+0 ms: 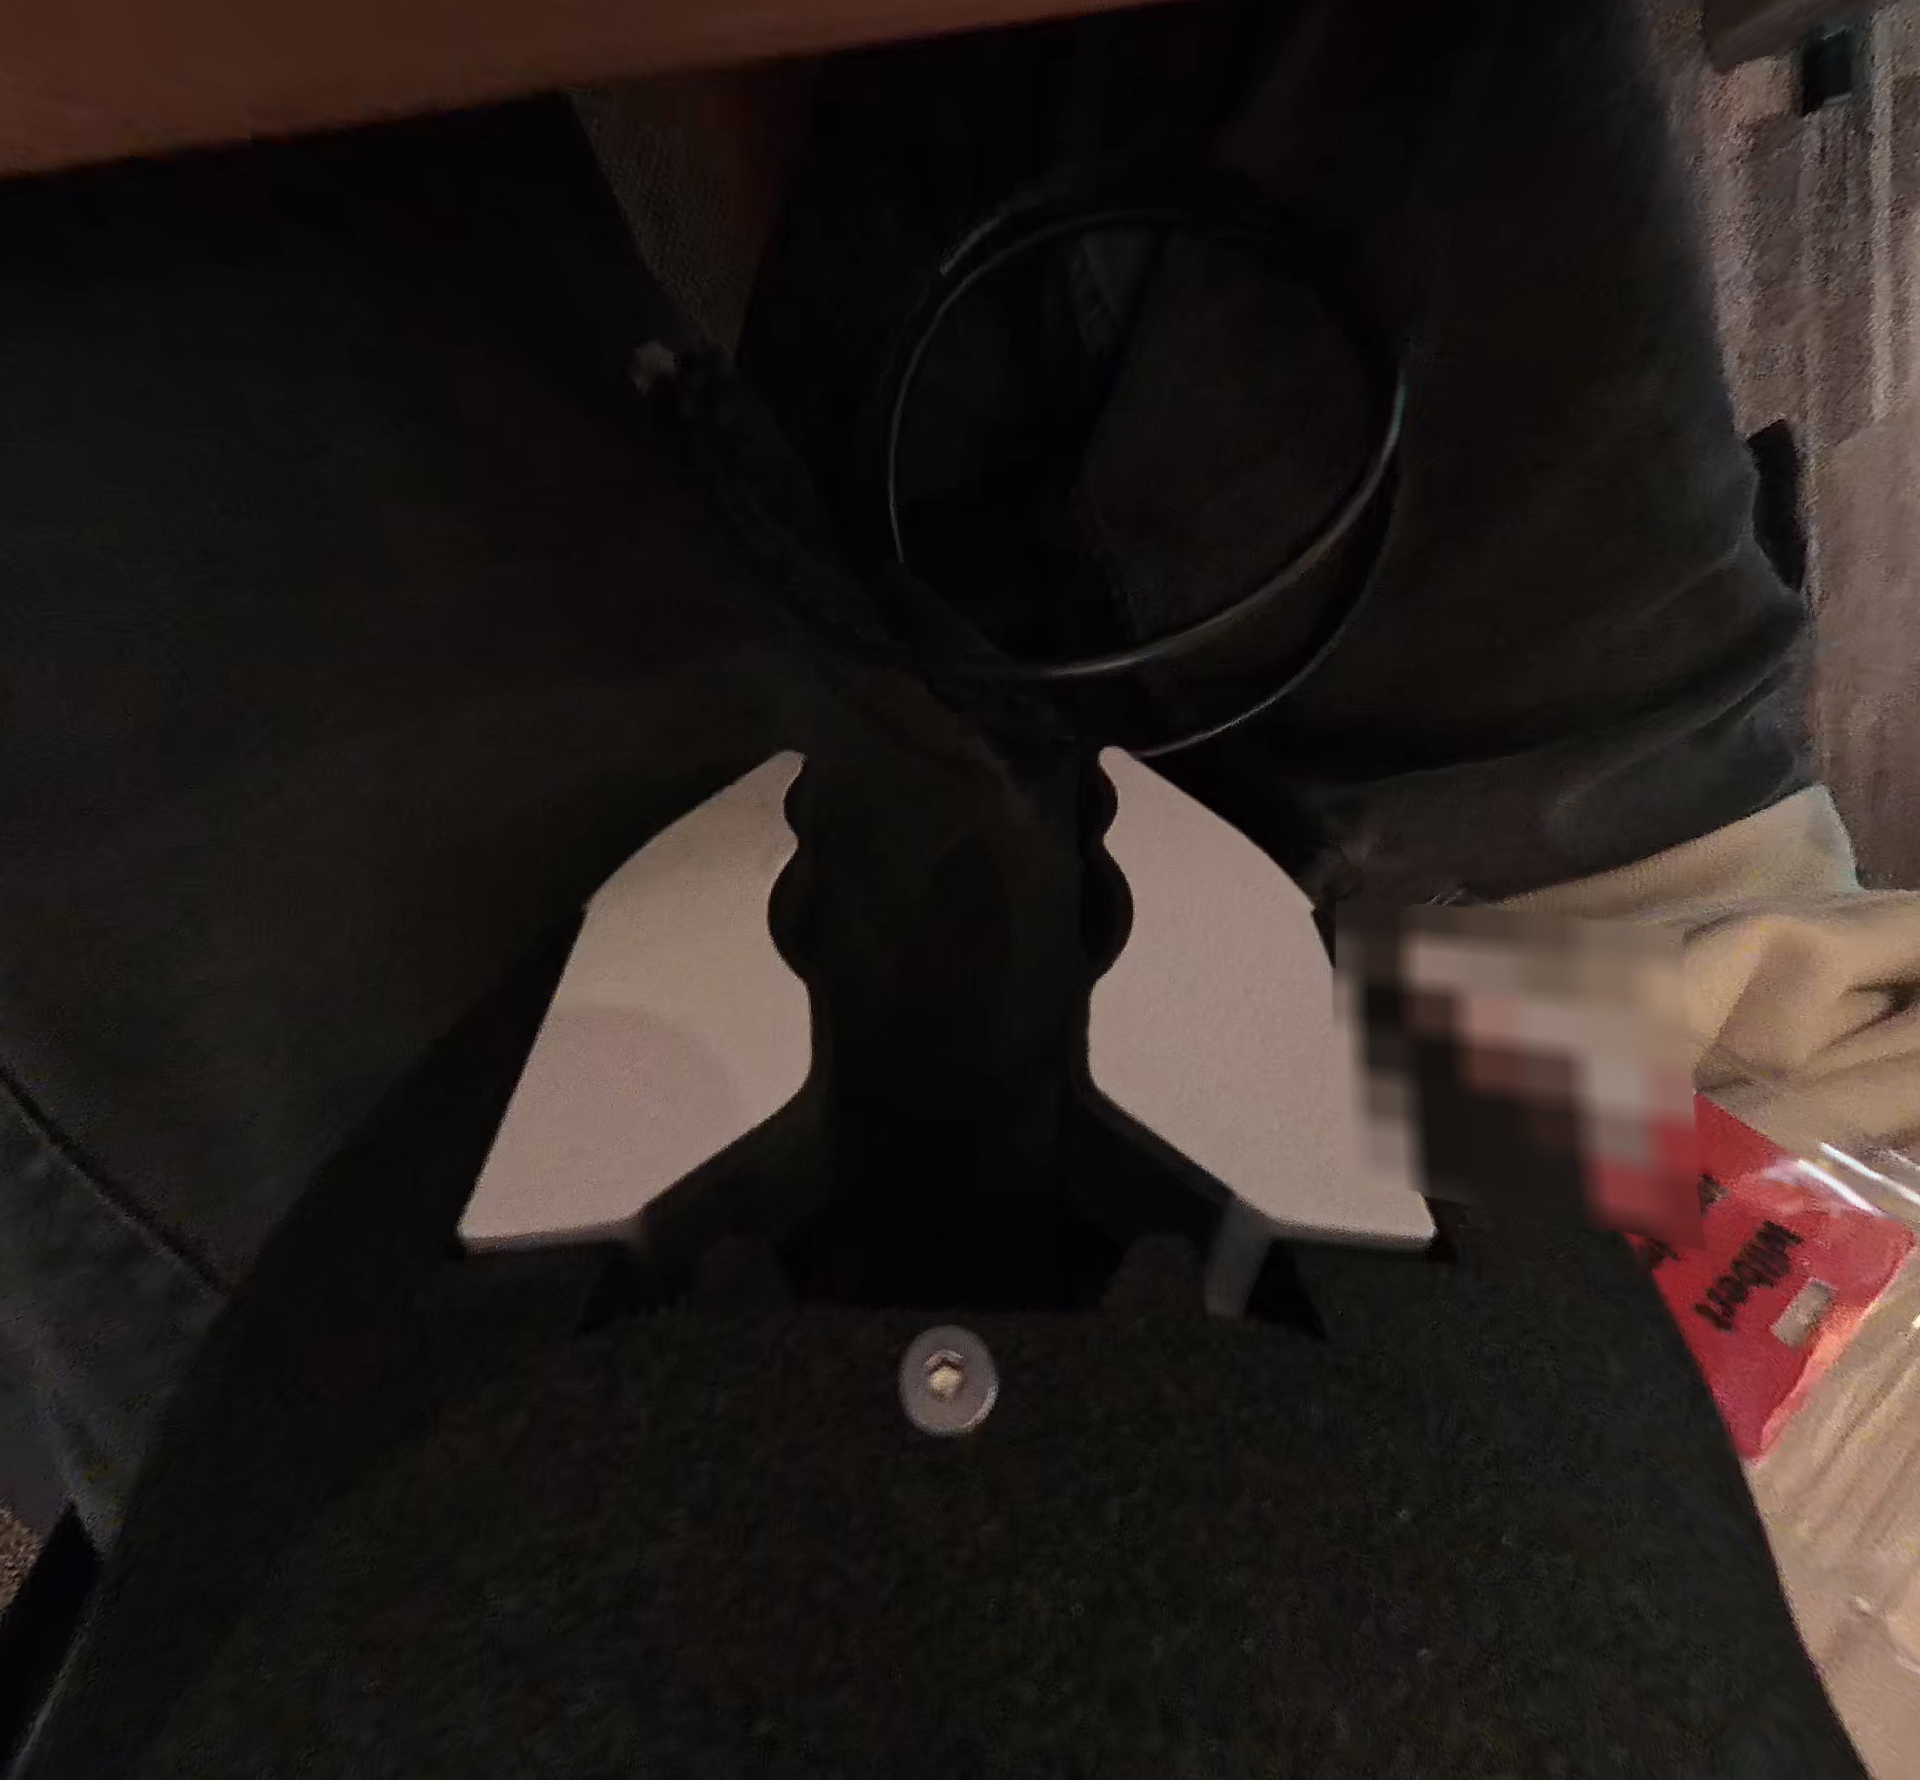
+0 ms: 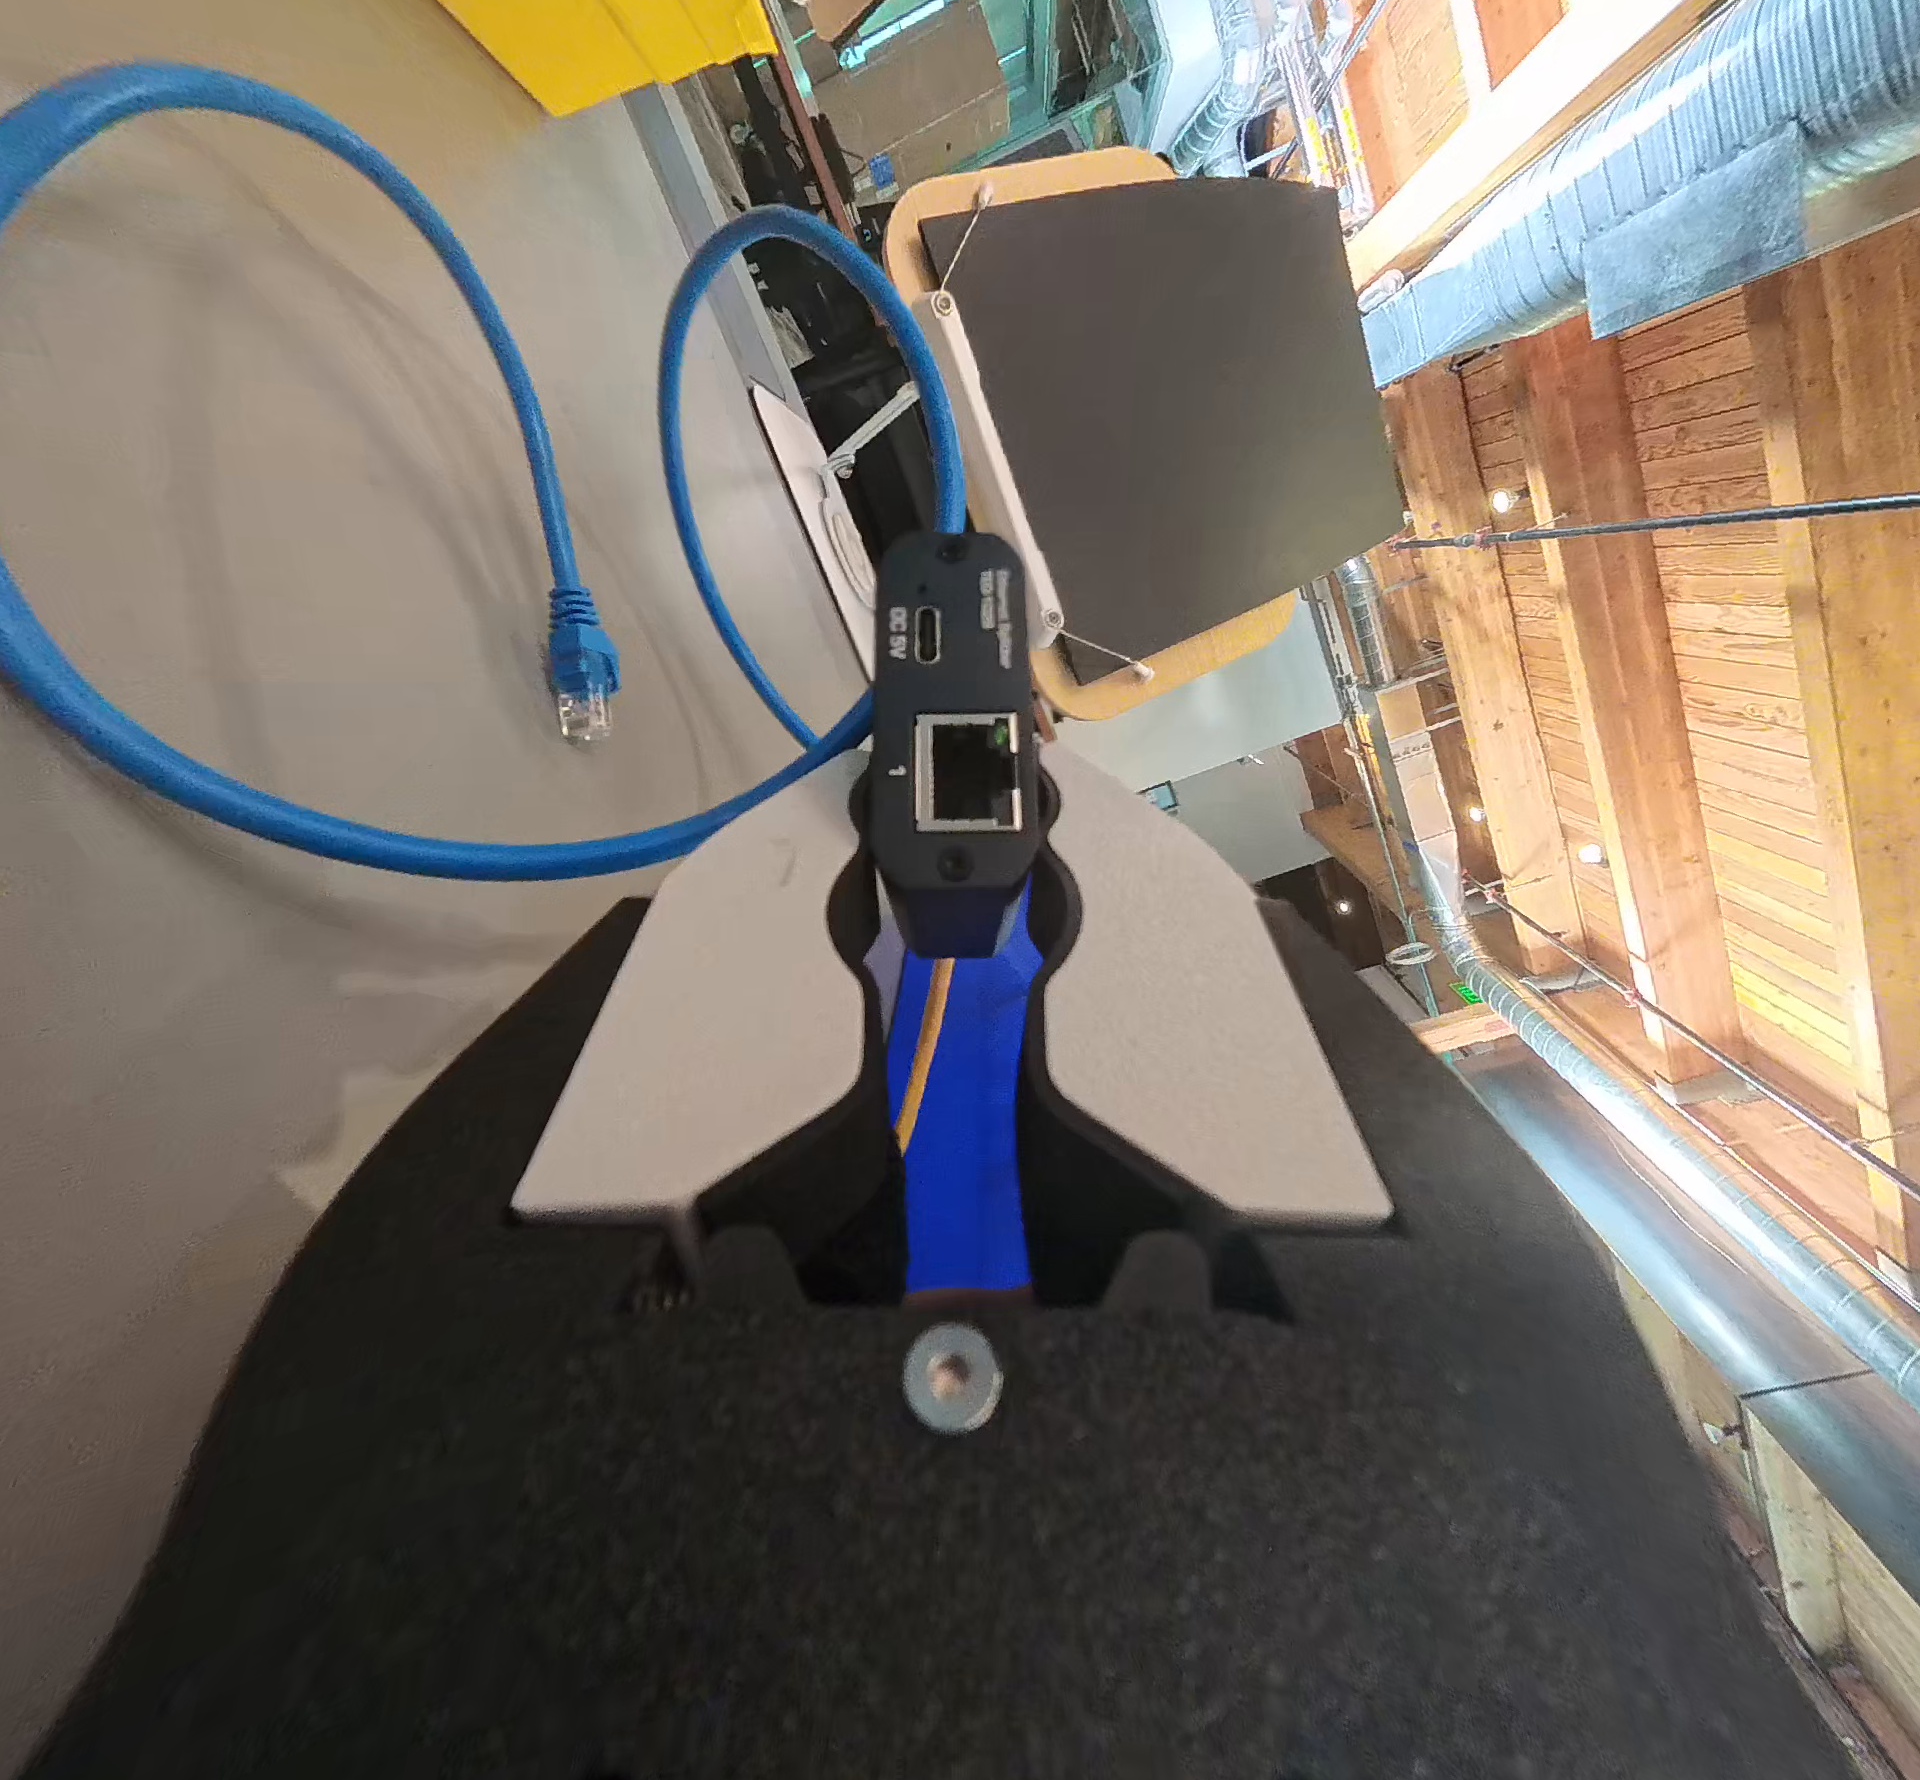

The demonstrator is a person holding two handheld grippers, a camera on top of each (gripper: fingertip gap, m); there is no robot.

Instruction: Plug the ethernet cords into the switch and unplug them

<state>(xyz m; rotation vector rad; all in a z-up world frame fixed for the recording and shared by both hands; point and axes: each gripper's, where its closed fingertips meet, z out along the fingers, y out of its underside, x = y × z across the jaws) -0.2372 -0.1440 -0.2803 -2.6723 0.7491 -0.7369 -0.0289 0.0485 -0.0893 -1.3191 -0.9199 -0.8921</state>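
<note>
The right gripper (image 2: 951, 889) is clamped on the small black box-shaped ethernet switch (image 2: 954, 712), its empty port facing the camera. One blue ethernet cord (image 2: 343, 826) loops behind the switch; its free clear-tipped plug (image 2: 582, 681) lies on the pale surface (image 2: 260, 483). The left gripper (image 1: 945, 857), jaws apart and empty, hangs below the surface edge and must rise to fetch that plug while the switch is held steady.

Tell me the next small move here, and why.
Probably bring the left gripper up from under the table and over to the loose blue plug. The right gripper is shut on the switch, whose near port faces the camera empty, while the left gripper is open, holds nothing and points at dark clothing and a black cable loop.
</note>
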